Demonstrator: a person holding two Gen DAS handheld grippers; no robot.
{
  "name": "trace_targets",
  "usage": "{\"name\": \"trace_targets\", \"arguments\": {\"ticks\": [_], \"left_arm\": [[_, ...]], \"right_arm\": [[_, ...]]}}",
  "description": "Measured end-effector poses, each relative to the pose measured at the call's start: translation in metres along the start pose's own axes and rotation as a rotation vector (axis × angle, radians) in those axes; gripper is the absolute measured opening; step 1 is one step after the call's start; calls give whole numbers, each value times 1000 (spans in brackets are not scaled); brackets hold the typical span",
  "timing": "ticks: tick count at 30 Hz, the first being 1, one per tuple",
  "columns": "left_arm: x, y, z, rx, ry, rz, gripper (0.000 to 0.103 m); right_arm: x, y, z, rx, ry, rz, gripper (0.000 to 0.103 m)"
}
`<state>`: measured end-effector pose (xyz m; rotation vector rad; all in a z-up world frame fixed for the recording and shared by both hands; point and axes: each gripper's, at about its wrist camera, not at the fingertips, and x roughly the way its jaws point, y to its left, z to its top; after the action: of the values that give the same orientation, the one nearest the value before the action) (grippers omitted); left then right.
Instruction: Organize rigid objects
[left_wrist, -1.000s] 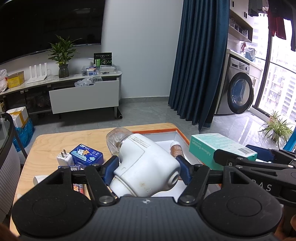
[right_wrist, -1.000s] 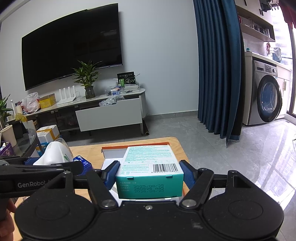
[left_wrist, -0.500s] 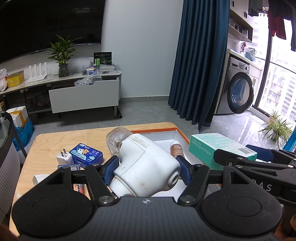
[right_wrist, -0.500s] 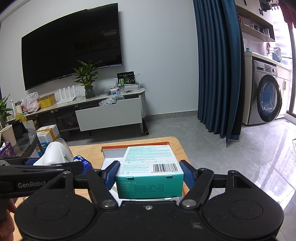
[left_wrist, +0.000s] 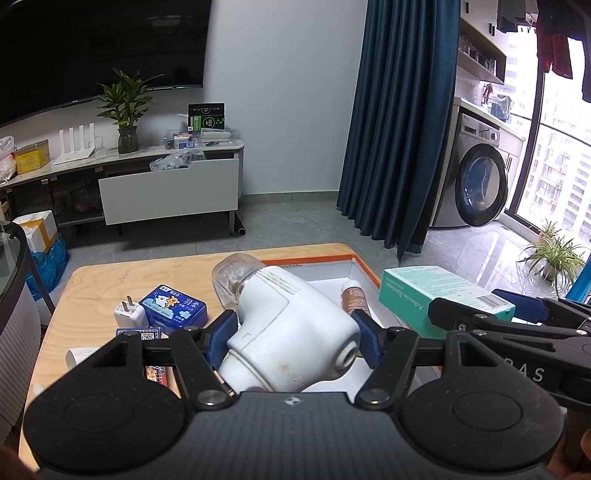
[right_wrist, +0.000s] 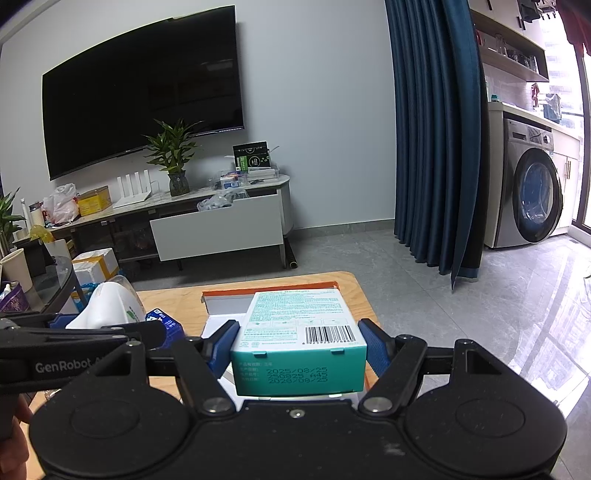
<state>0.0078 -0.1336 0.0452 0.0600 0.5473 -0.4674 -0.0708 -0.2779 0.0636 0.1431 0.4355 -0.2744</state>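
Left gripper (left_wrist: 293, 338) pinches a white device (left_wrist: 291, 332), right gripper (right_wrist: 298, 349) pinches a green box (right_wrist: 299, 343), both above the tray (left_wrist: 360, 260), ready for lowering inside.

Two grippers: left (left_wrist: 291, 332), right (right_wrist: 297, 345). One white device (left_wrist: 291, 328). One teal box (right_wrist: 297, 345). One brown bottle (left_wrist: 354, 297). One blue tin (left_wrist: 173, 308). One white charger (left_wrist: 129, 314). One orange-rimmed tray (left_wrist: 364, 267). One wooden table (left_wrist: 110, 280).
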Motion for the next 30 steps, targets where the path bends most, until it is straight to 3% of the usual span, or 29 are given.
{"name": "trace_targets", "arguments": {"ticks": [30], "left_arm": [[-1,1,1,-2,2,4,69]], "right_arm": [[2,4,-3,-2,3,3,84]]}}
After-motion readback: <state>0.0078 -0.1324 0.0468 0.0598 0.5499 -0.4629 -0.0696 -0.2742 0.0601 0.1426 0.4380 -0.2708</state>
